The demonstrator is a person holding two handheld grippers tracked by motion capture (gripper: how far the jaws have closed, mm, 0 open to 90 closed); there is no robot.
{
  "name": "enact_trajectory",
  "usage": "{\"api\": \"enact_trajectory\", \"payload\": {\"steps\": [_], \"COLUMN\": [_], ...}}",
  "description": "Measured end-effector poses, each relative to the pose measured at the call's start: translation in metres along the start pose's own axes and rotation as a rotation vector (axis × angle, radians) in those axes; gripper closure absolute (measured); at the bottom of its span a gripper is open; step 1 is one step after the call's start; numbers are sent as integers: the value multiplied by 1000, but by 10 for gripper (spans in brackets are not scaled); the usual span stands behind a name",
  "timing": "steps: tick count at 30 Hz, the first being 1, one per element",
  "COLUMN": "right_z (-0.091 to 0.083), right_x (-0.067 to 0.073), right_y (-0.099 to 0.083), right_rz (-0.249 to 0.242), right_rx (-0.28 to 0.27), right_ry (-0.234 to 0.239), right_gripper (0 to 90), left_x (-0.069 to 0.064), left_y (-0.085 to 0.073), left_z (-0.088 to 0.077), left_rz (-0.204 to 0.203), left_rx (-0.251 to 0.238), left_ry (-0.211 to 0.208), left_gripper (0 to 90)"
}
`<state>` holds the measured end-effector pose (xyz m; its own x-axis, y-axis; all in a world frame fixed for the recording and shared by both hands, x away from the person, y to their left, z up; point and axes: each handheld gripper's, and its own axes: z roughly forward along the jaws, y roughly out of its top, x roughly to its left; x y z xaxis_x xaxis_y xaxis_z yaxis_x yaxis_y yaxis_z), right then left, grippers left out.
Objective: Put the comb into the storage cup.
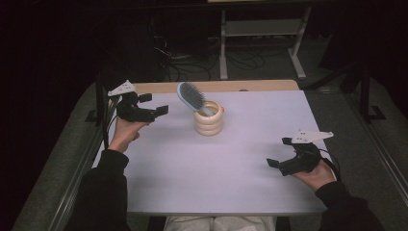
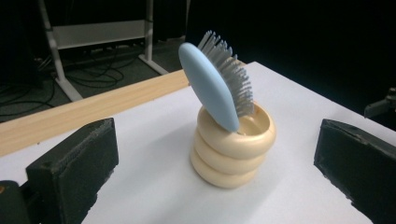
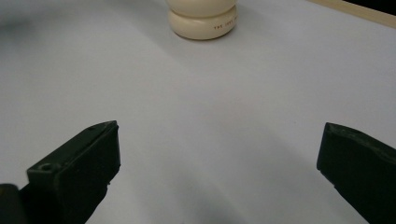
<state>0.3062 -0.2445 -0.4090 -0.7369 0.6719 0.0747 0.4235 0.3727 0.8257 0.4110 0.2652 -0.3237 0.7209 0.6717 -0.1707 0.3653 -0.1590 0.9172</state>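
We see the blue hairbrush (image 1: pixel 188 96) standing handle-down in the cream ringed holder (image 1: pixel 209 123), upper centre of the high view, its head leaning up and left. Our left tool (image 1: pixel 156 104), jaws spread wide and empty, hovers just left of it. Our right tool (image 1: pixel 278 152) waits at lower right, also wide open, well apart on the white worktop (image 1: pixel 202 173). We judge this the approach: next, close the left tool on the brush head without tipping the holder.
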Motion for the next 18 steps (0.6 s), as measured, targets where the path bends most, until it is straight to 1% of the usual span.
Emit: {"api": "enact_trajectory", "payload": {"steps": [3,6,8,12,18], "right_z": [0,1,1,0,1], "right_x": [0,0,0,0,0], "right_y": [0,0,0,0,-1], "right_rz": [1,3,3,5,6], "right_rx": [1,4,5,5,9], "right_ry": [0,-1,-1,-3,-2], "right_gripper": [0,0,0,0,0], "left_x": [0,0,-1,-4,-4], "left_y": [-5,-11,-13,-17,-27], "left_z": [-2,-4,-5,-11,-19], "left_rz": [1,2,0,-3,-1], "left_rx": [8,13,15,-7,-13], "left_ry": [-10,-7,-17,-21,-19], "left_gripper": [0,0,0,0,0]}}
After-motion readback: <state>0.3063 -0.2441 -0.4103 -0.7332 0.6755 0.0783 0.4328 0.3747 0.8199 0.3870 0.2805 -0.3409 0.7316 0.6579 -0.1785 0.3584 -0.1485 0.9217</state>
